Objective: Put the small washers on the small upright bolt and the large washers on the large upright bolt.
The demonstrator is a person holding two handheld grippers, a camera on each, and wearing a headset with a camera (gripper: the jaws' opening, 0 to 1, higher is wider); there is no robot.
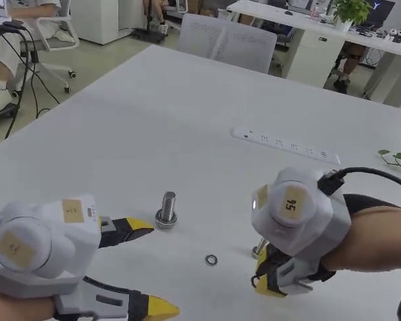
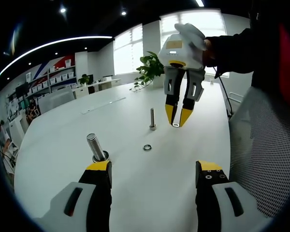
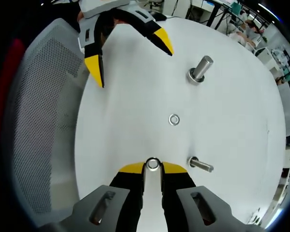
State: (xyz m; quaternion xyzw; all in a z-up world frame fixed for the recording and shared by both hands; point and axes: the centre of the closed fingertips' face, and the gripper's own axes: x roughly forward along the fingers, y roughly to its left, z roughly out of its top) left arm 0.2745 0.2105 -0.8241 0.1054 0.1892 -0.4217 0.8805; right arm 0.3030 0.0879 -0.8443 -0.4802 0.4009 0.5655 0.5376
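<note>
The right claw is clenched on 1 small washer, held just beside the small upright bolt, toward the worktop's near edge. A loose washer lies flat between that bolt and the large upright bolt. The left claw is released, grasping nothing.

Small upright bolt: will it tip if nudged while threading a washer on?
Probably tippy: the small bolt is slim and tall, standing free on a narrow base on the table. Looks steel: stiff, likely light; a sideways bump from the washer in the right gripper could topple it.
</note>
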